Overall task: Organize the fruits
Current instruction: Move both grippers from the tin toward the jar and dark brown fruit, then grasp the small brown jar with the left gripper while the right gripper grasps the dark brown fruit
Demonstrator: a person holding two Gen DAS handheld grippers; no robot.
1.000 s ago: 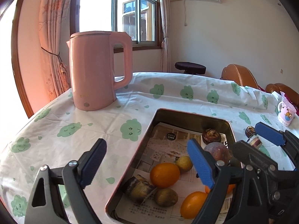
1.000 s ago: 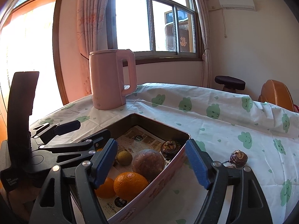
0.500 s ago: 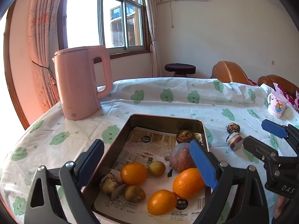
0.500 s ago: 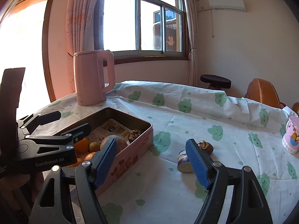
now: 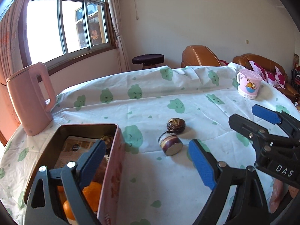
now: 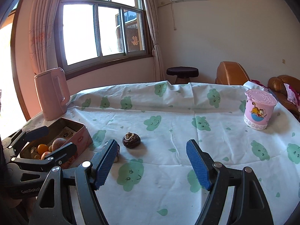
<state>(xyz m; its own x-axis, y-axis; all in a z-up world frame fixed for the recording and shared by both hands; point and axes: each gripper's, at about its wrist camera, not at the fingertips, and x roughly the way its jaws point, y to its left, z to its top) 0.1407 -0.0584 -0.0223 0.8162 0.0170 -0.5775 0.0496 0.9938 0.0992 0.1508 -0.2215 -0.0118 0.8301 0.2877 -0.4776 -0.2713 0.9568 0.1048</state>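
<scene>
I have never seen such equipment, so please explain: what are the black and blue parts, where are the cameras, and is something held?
No robot here: a person holds one pair of tongs in each hand, each carrying a camera that looks along its blue pads. The left tongs are closing slightly with nothing between them; the right tongs are open and empty. On the tablecloth stand a pink tin with oranges, a pink kettle and a pink cup. Two dark fruits lie loose outside the tin.
</scene>
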